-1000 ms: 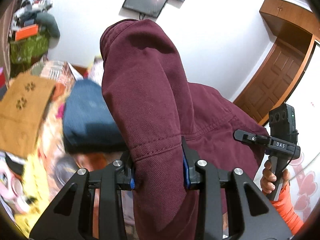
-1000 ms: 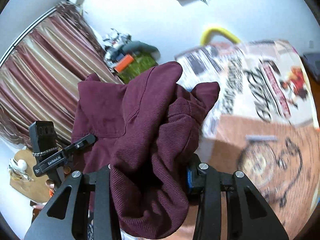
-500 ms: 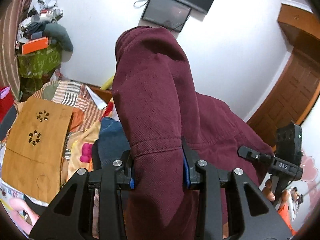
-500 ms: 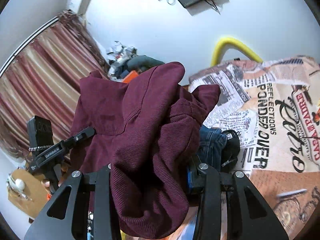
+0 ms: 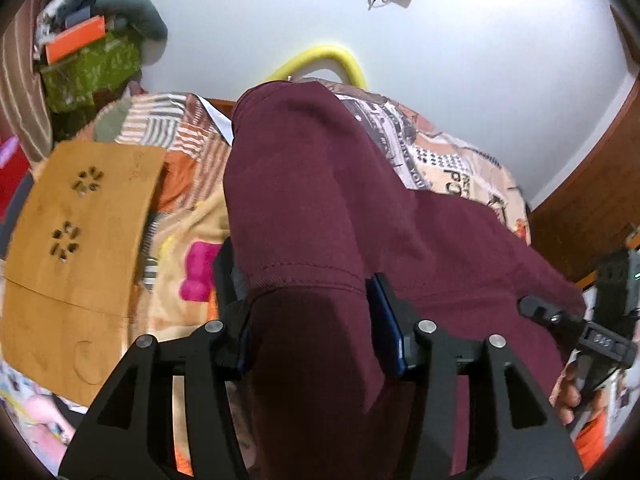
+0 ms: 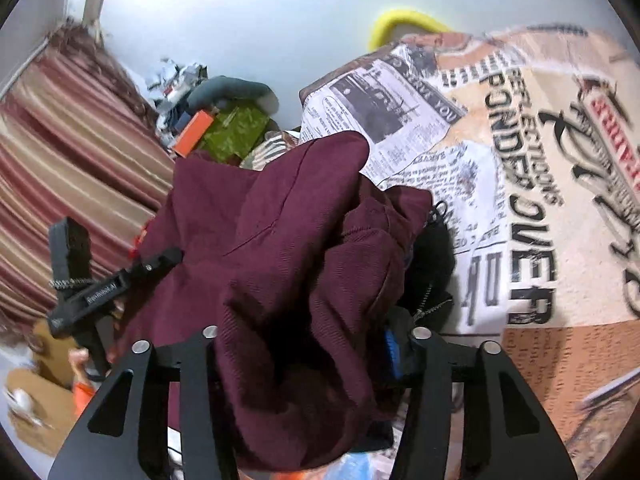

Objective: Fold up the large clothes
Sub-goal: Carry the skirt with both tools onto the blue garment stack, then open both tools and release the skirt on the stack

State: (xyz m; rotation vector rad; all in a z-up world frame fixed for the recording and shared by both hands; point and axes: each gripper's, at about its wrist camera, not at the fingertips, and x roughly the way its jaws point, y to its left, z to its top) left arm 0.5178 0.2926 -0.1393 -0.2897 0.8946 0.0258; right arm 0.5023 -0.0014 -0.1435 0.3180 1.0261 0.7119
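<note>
While our left gripper (image 5: 308, 320) and right gripper (image 6: 304, 344), jaws just eased wider, each straddle the maroon garment (image 5: 320, 200), it stretches between them above the bed (image 6: 520, 200).

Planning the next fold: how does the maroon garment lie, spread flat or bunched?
Bunched: the maroon garment humps in thick folds between both hand-held grippers, not flat on the bed.

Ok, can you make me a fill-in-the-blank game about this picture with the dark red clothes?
1. The garment bunched between both grippers is dark ____ in colour.
2. The curved tube sticking up behind the bed is ____.
3. The wooden board lying on the bed has ____ flower-shaped cut-outs.
4. The big black word under "REFLECTIONS" on the bedspread reads "____ OVER".

Missing words: red, yellow, two, PONDER
</note>
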